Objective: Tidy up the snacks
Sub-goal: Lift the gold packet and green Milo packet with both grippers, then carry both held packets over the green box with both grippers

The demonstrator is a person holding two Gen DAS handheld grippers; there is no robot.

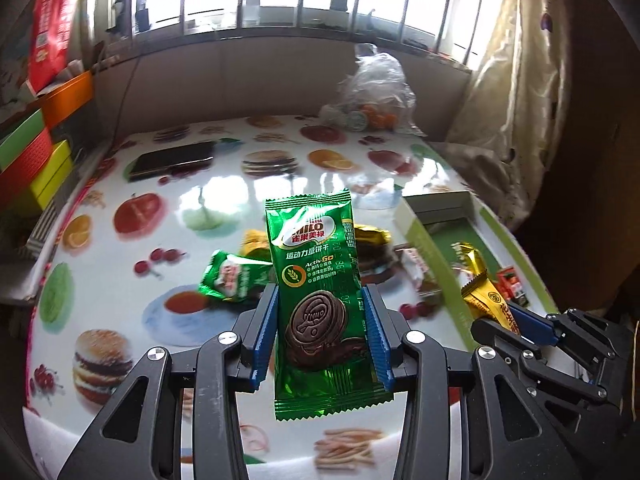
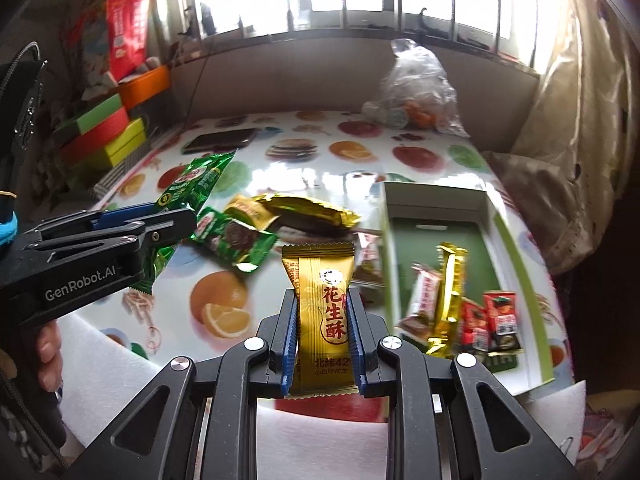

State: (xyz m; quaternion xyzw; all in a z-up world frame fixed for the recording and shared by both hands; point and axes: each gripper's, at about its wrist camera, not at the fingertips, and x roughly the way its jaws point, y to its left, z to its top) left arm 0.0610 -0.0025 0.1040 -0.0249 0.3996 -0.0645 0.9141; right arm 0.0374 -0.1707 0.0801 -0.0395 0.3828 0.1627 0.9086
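Observation:
My left gripper [image 1: 322, 312] is shut on a green Milo biscuit packet [image 1: 316, 280] and holds it upright above the table. It also shows in the right wrist view [image 2: 192, 188], at the left. My right gripper [image 2: 322, 320] is shut on a gold peanut-crisp packet [image 2: 322, 312], held upright; it shows at the right in the left wrist view [image 1: 490, 304]. Loose snacks lie mid-table: another green Milo packet [image 2: 236, 240] and gold packets [image 2: 308, 208]. An open green-lined box [image 2: 480, 208] at the right holds several small red, white and gold snacks [image 2: 464, 312].
A dark phone [image 1: 172, 162] lies at the far left of the fruit-print table [image 1: 224, 184]. A clear plastic bag [image 1: 376, 92] stands at the back. Coloured boxes [image 1: 36, 160] are stacked at the left; a curtain [image 1: 516, 80] hangs at the right.

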